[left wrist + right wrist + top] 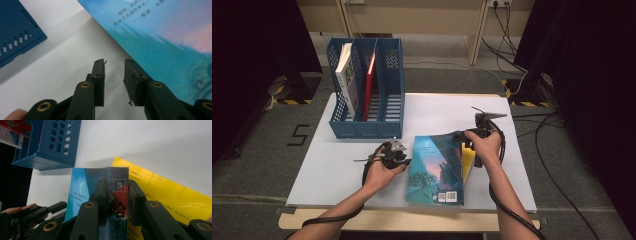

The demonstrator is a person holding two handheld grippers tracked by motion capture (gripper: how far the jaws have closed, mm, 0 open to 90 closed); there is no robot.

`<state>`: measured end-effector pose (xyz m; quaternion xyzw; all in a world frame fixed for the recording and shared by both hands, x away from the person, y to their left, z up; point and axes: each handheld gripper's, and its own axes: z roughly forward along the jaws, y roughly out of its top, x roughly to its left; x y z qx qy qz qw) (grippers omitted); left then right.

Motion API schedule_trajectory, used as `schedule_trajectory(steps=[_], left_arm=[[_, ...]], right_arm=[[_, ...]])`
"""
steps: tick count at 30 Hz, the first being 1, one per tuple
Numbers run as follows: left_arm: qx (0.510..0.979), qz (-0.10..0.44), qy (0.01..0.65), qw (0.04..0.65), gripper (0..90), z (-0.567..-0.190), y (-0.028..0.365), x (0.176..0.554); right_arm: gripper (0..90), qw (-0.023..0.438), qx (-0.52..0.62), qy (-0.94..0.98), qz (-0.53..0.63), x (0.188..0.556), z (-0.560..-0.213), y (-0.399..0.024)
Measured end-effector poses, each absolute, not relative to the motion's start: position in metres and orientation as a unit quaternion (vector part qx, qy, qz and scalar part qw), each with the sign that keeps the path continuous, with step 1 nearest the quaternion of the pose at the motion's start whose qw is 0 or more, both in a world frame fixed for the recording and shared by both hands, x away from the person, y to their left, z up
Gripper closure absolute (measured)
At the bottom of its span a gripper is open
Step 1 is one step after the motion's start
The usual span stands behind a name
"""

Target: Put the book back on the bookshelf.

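Note:
A blue book (434, 167) lies on the white table (347, 165), its right side lifted over a yellow book (468, 157). My right gripper (460, 136) is shut on the blue book's spine near its far end; in the right gripper view the jaws (117, 186) clamp the spine on both sides, with the yellow book (170, 195) flat beneath. My left gripper (404, 161) rests at the blue book's left edge. In the left gripper view its jaws (114, 62) stand slightly open with only bare table between them, and the blue cover (162, 37) lies just beside one jaw.
A blue three-slot file rack (367, 90) stands at the table's back left, holding a white-spined book (344, 75) and a red book (371, 75); its right slot is free. The rack's corner (15, 37) lies near my left gripper. Cables run across the floor on the right.

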<state>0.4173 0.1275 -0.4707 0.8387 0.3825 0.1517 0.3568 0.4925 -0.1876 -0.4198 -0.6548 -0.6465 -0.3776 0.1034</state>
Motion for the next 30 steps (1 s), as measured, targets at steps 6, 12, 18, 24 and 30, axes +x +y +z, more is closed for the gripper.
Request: schedule_trajectory(steps=[6,12,18,24,30], left_arm=[[0.826,0.158,0.384,0.381,65.8,-0.458,0.129,0.416],[0.817,0.16,0.377,0.405,59.6,-0.446,0.124,0.415],[0.811,0.158,0.368,0.427,51.8,-0.432,0.115,0.416],[0.804,0.152,0.36,0.448,47.0,-0.419,0.104,0.418],[0.802,0.147,0.351,0.46,44.4,-0.406,0.093,0.422]], right_arm=[[74.8,0.089,-0.66,-0.635,-0.391,0.495,-0.408,-0.187],[74.9,0.062,-0.676,-0.611,-0.406,0.499,-0.396,-0.187],[74.9,0.04,-0.687,-0.59,-0.423,0.503,-0.386,-0.181],[75.0,0.025,-0.693,-0.581,-0.426,0.508,-0.378,-0.173],[75.0,0.016,-0.694,-0.581,-0.425,0.51,-0.376,-0.167]])
